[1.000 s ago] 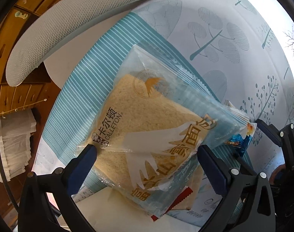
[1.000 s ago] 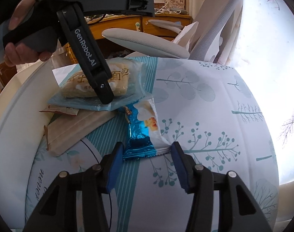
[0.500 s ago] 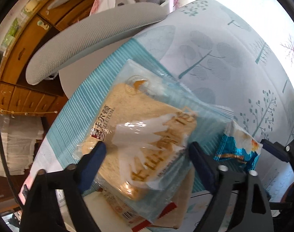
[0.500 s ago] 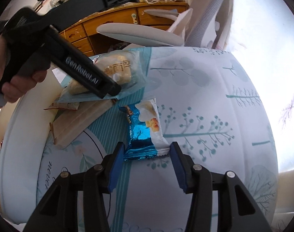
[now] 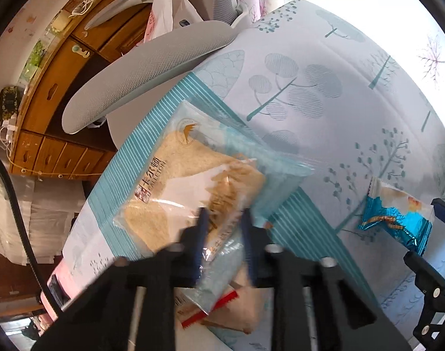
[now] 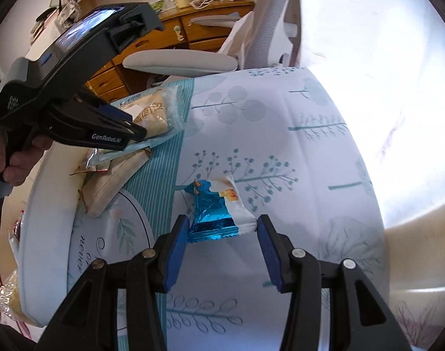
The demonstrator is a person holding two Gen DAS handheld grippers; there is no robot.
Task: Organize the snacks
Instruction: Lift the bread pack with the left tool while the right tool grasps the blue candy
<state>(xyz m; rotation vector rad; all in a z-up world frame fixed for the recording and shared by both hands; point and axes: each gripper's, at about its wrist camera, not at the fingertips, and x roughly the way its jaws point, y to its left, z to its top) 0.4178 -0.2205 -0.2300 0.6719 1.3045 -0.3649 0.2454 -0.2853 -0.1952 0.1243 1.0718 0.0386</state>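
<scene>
The carrying surface is a bed (image 6: 324, 152) under a pale blue sheet printed with teal trees and leafy sprigs, crossed by a band of fine teal stripes (image 6: 155, 193) — a round emblem with cursive lettering sits beside that band. Near the bed's left edge in the right wrist view lies a tan kraft-paper packet (image 6: 111, 184), with a small red-edged sachet (image 6: 91, 163) resting just against it. A white cushioned border (image 6: 44, 210) runs along that edge — strong light washes out the sheet's far right side.
</scene>
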